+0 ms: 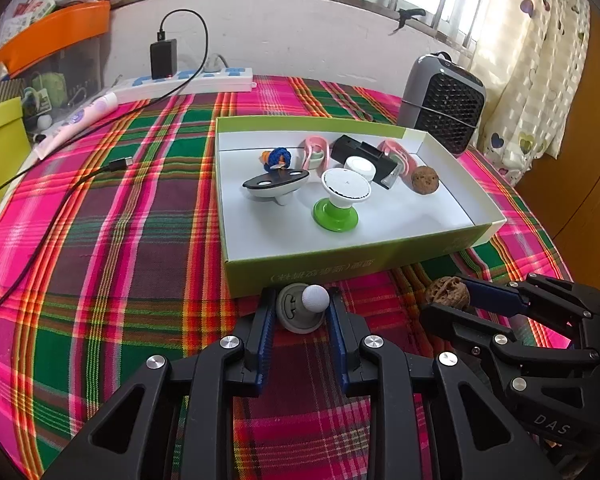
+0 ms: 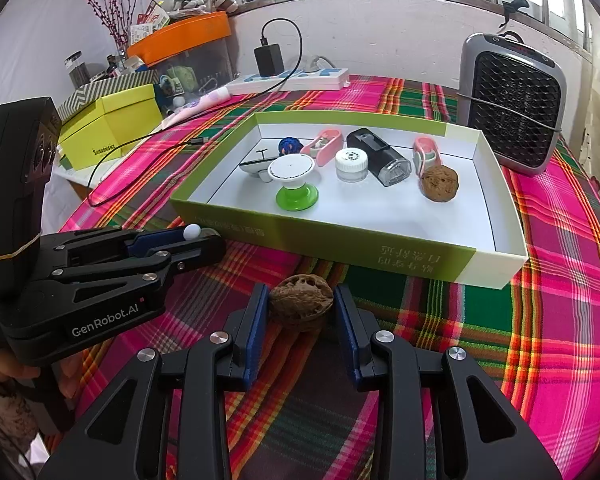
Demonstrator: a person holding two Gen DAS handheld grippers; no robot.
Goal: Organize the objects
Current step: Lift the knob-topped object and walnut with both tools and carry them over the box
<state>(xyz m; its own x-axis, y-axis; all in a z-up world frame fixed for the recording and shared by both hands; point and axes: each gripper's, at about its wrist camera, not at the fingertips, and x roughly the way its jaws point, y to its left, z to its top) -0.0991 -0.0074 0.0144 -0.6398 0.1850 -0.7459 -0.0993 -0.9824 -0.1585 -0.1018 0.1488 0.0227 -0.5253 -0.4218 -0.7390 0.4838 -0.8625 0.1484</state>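
While my left tool [image 1: 300,308] is closed on a small grey stand with a white ball top [image 1: 304,307], my right tool [image 2: 300,304] grips a walnut [image 2: 301,303]. Both things sit on the plaid-covered surface [image 1: 120,240], just outside the near wall of the green-sided box [image 1: 340,268]. Inside the box, near its right end, lies a second walnut [image 2: 439,182].
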